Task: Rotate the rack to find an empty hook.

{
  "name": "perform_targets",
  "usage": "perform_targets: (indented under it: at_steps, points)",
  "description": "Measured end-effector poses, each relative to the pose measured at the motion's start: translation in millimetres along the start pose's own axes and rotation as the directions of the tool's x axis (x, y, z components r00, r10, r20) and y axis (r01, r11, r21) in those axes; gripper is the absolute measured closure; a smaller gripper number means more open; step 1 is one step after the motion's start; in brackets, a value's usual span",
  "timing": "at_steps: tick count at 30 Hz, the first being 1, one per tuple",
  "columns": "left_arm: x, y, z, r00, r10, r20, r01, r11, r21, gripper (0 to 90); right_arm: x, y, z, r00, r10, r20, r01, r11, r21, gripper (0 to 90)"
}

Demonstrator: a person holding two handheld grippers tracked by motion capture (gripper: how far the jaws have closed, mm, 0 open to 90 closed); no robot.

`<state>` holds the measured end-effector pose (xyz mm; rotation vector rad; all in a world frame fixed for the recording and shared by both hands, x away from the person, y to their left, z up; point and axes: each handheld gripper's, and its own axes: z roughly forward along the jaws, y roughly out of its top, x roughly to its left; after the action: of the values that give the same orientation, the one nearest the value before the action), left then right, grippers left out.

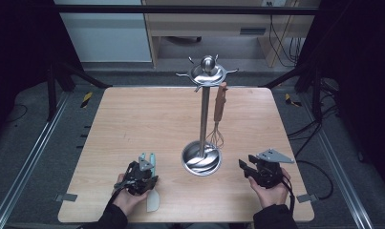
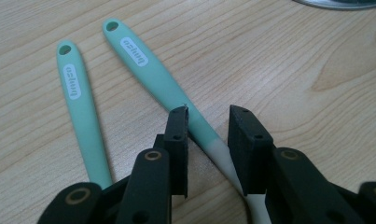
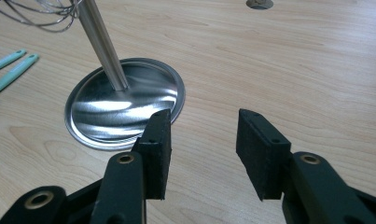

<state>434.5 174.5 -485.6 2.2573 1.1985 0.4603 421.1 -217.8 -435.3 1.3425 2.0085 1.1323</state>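
Two mint-green utensil handles lie side by side on the wooden table (image 1: 133, 114), each with a white label and a hanging hole. My left gripper (image 2: 208, 126) straddles the right handle (image 2: 153, 70); its jaws stand a little apart from the handle, which turns pale where it runs under them. The left handle (image 2: 78, 102) lies outside the jaws. In the high view my left gripper (image 1: 144, 168) sits at the front left, with a pale blade (image 1: 152, 200) sticking out behind it. My right gripper (image 3: 203, 130) is open and empty near the stand's base (image 3: 125, 105).
A steel utensil stand (image 1: 204, 119) rises from a round base (image 1: 201, 160) at the table's middle, with hooks around its top disc (image 1: 208, 72). A whisk (image 1: 217, 133) with a wooden handle hangs from one hook. Black frame posts flank the table.
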Motion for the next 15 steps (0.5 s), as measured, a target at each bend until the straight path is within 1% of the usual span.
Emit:
perform_targets:
  at_steps: [3, 5, 7, 9, 11, 13, 15]
  points:
    - [-0.9, 0.9, -1.5, 0.9999, 0.009, -0.006, -0.009, 0.9999, -0.005, 72.4, 0.1, 0.1, -0.1, 1.0, 0.001, 0.0, -0.001, 1.0, 0.0, 55.6]
    - [-0.1, 1.8, -2.7, 0.9999, 0.014, 0.003, -0.014, 0.9999, -0.008, 75.7, 0.0, 0.3, -0.6, 1.0, 0.001, -0.002, -0.001, 1.0, -0.003, 55.6]
    - [3.0, 1.4, -4.2, 0.9997, 0.017, 0.016, -0.017, 0.9998, -0.006, 76.9, -0.6, 0.3, -1.2, 1.0, -0.001, 0.0, 0.001, 1.0, -0.005, 55.5]
    - [6.2, 0.7, -4.8, 0.9995, 0.002, 0.033, -0.001, 1.0, -0.007, 77.4, -1.0, 0.2, -2.3, 1.0, 0.006, -0.001, -0.006, 1.0, -0.006, 55.4]
    - [7.1, -0.4, -4.8, 0.9994, -0.005, 0.035, 0.006, 0.9998, -0.017, 78.7, -1.7, 0.0, -2.5, 1.0, 0.004, 0.001, -0.004, 1.0, -0.007, 55.4]
    - [5.8, -1.0, -4.6, 0.9995, -0.007, 0.032, 0.007, 0.9998, -0.018, 77.9, -2.2, -0.1, -2.3, 1.0, 0.004, 0.003, -0.004, 1.0, -0.007, 55.3]
    - [3.9, -1.8, -4.0, 0.9995, -0.011, 0.031, 0.012, 0.9999, -0.01, 72.6, -2.3, 0.0, -2.3, 1.0, 0.004, 0.004, -0.004, 1.0, -0.007, 55.3]
